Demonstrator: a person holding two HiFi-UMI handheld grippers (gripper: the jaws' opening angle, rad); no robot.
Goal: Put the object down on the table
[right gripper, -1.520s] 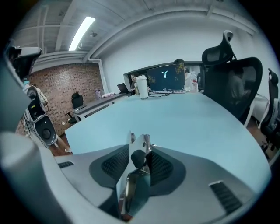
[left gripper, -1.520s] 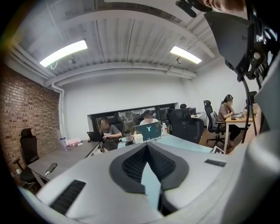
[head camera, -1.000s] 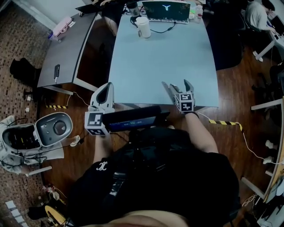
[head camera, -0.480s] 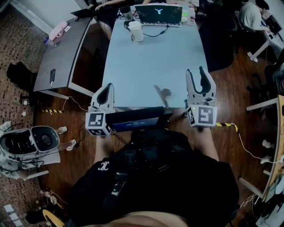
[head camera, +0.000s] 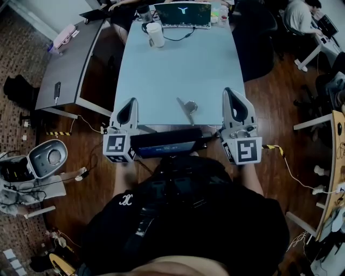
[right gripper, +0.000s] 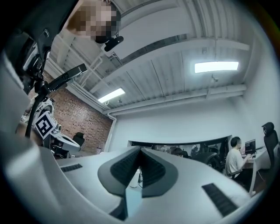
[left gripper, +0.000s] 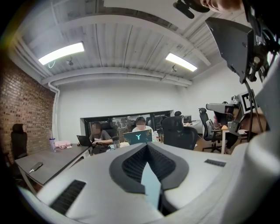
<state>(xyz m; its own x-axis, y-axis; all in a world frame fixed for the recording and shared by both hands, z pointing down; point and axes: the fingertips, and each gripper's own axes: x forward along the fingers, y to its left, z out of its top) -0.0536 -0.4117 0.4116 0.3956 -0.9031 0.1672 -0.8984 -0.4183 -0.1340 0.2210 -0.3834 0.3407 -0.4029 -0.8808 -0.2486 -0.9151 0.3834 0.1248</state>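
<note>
A small shiny metal object (head camera: 186, 107), spoon-like with a thin handle, lies on the pale blue table (head camera: 183, 64) near its front edge. No gripper touches it. My right gripper (head camera: 232, 94) hovers to the right of the object at the table's front right corner. Its jaws are shut with nothing between them, as the right gripper view (right gripper: 140, 151) also shows. My left gripper (head camera: 129, 102) is at the table's front left corner, left of the object. In the left gripper view (left gripper: 146, 146) it is likewise shut and empty.
A laptop (head camera: 183, 14) and a white cup (head camera: 155, 34) stand at the table's far end, where people sit. A grey side desk (head camera: 73, 59) with a phone (head camera: 56, 89) is at left. A black chair (head camera: 253, 43) is at right. A dark screen (head camera: 167, 143) hangs at my chest.
My right gripper drew away from the metal object to the right and toward me, and its jaws went from wide open to shut. The object stays lying on the table.
</note>
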